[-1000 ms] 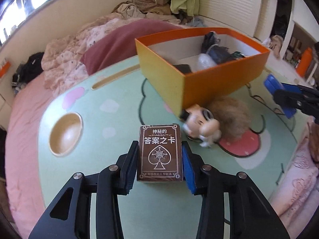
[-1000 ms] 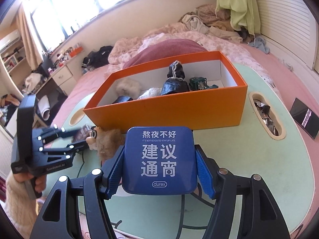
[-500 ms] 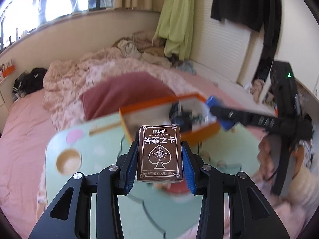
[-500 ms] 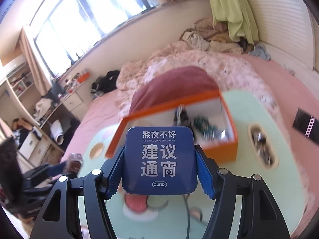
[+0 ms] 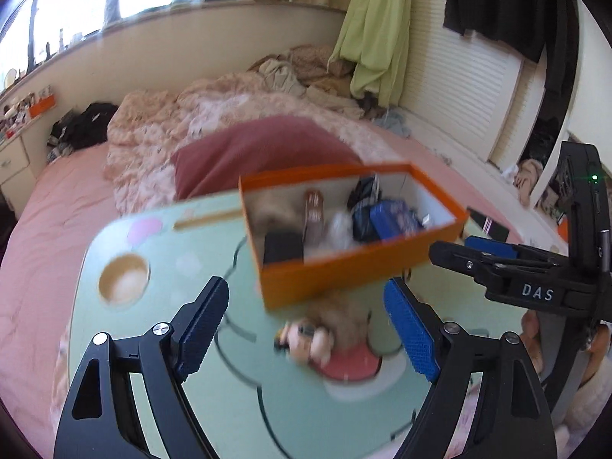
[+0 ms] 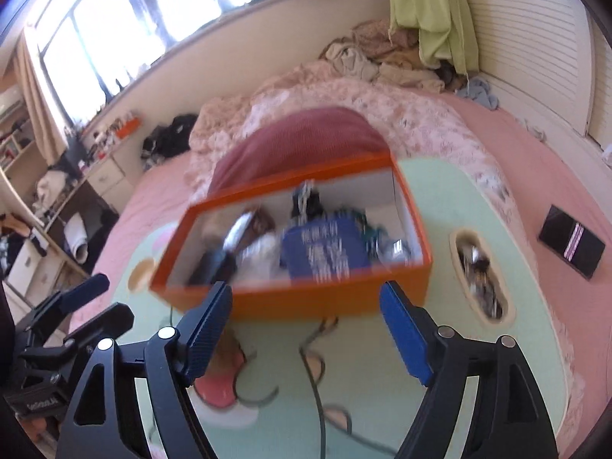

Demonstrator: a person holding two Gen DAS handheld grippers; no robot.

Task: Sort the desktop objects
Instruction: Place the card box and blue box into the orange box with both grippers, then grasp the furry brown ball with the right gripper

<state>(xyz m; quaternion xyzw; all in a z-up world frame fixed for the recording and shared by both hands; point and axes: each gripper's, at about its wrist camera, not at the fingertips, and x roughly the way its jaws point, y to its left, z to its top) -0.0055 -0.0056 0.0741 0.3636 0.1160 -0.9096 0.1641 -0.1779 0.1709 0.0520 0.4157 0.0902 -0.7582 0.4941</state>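
Observation:
The orange box (image 5: 336,273) (image 6: 306,300) stands on the green lap table (image 5: 160,252), and both grippers hover above its near side. My left gripper (image 5: 306,329) has its jaws opening, with nothing between them. My right gripper (image 6: 306,331) is likewise opening and empty. The blue box (image 6: 325,254) (image 5: 394,218) lies blurred inside the orange box. A blurred brown card box (image 5: 314,216) sits in there too, among several dark items. A fluffy doll (image 5: 329,325) lies on the table in front of the box.
The table rests on a pink bed with a dark red pillow (image 5: 264,149) behind the box. It has a round cup hole (image 5: 124,279) on the left and an oval slot (image 6: 480,279) holding small things on the right. A black phone (image 6: 572,246) lies on the bed.
Both grippers rose over the orange box and opened. The brown card box left the left gripper and the blue box left the right one; both are now inside the orange box.

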